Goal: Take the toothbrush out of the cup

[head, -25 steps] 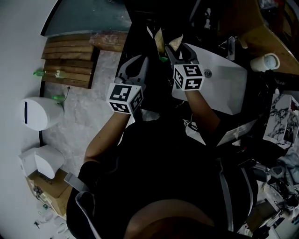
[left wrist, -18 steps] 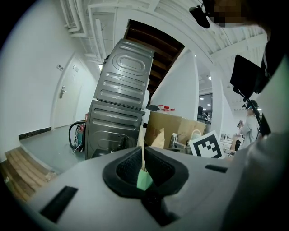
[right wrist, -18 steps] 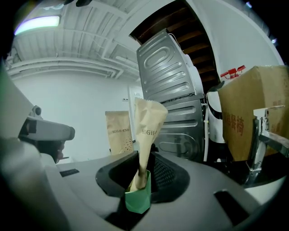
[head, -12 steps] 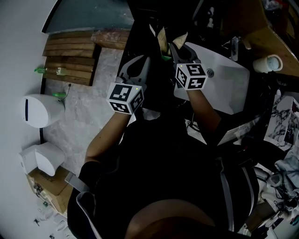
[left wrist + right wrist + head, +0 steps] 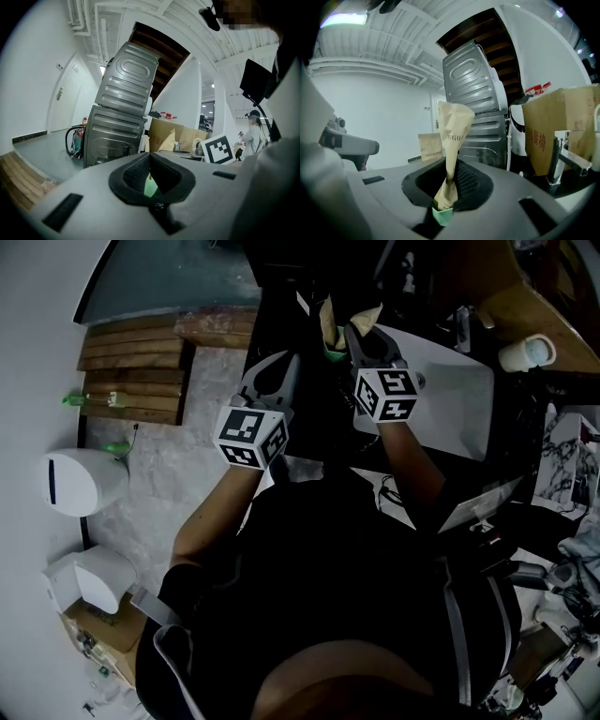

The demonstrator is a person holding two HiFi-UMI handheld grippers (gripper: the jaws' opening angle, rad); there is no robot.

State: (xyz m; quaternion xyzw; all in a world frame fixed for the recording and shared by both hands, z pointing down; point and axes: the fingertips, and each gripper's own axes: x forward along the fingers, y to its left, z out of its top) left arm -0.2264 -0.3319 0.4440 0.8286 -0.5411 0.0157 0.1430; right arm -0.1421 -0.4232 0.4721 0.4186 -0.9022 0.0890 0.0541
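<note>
On the cup point(image 5: 150, 186), left hand-held gripper point(image 5: 150, 169) clamped; right hand-held gripper point(image 5: 449, 182), earlier wide, closing on toothbrush point(image 5: 453, 126).

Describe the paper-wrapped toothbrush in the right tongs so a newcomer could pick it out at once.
Find the white sink; at its left edge the right tongs are closing on a paper-wrapped toothbrush standing between them. Unlike the second brown sleeve behind it, this one is pinched narrow at its middle.
</note>
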